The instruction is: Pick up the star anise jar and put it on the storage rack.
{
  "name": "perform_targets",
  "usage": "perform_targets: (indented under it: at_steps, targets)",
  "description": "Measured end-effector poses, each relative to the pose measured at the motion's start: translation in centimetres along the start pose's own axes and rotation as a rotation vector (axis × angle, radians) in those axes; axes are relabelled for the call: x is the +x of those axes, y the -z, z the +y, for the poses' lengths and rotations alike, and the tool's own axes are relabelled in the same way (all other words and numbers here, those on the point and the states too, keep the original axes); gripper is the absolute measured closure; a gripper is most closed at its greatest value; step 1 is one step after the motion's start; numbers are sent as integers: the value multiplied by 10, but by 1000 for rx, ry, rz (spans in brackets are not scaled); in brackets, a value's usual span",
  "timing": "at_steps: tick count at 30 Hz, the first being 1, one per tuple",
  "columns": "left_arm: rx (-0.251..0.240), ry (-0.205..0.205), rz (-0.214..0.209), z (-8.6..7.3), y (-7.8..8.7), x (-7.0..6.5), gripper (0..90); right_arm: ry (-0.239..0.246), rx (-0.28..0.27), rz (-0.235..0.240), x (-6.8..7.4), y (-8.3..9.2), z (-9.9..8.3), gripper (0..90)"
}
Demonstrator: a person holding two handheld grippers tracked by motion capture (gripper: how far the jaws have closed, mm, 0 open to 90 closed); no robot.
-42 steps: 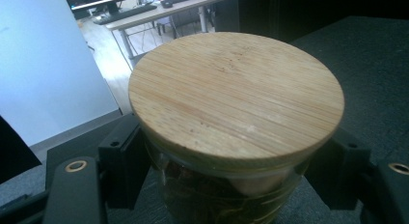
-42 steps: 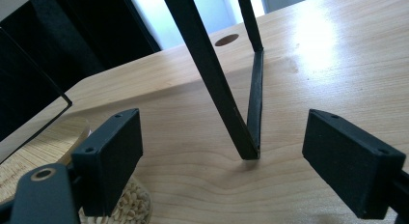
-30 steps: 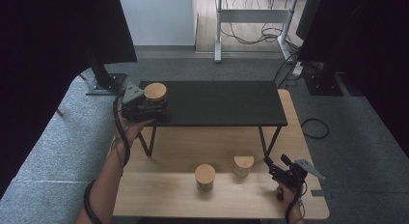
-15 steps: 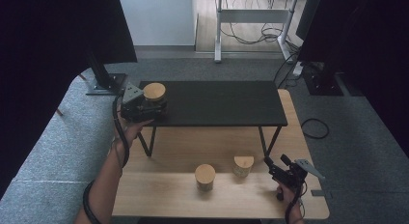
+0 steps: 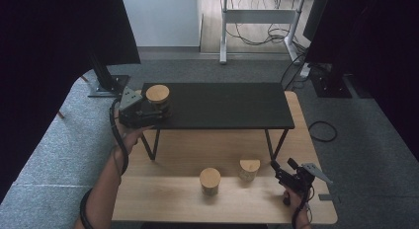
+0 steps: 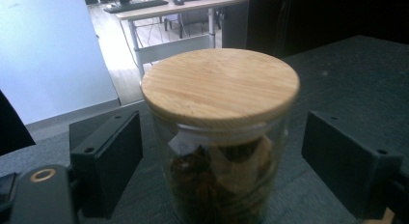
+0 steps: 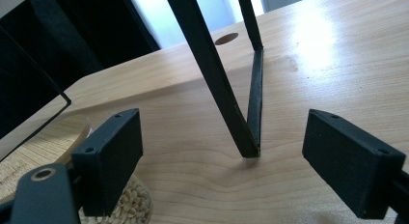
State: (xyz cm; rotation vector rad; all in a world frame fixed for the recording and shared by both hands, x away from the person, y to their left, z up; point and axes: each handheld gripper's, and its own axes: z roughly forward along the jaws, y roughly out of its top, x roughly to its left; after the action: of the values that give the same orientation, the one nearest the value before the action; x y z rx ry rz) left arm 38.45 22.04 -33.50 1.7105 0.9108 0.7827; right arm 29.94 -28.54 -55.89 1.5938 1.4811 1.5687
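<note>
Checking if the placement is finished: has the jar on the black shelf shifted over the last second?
No. The jar sits at the same left corner of the black shelf.

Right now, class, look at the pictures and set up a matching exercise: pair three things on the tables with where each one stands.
Things:
1. jar with dark contents
2. middle jar
3. right gripper

Places:
A. right end of the wooden table
B. left end of the black shelf, between open jaws
C. near the front of the wooden table, left of another jar

Pairs: 1-B, 2-C, 3-A
</note>
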Motion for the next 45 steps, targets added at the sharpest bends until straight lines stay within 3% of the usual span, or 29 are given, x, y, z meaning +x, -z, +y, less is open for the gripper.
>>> perform_targets:
  at_steps: [10, 17, 29, 35, 42, 45]
  targets:
    - [-11, -9, 32, -10, 23, -3, 126, 2, -1, -1, 0, 0, 0, 134]
    - [-28, 16, 20, -24, 42, -2, 129, 1, -1, 0, 0, 0, 0, 135]
    - [-65, -11, -8, -53, 75, -16, 132, -2, -2, -4, 1, 1, 0, 134]
    - [-54, -1, -18, -78, 87, -24, 132, -1, -1, -6, 1, 1, 0, 134]
    - [-42, 65, -45, -120, 102, -29, 134, -3, -2, -7, 1, 1, -1, 132]
    - [-33, 75, -41, -134, 107, -32, 135, -1, -3, -10, 1, 1, -1, 132]
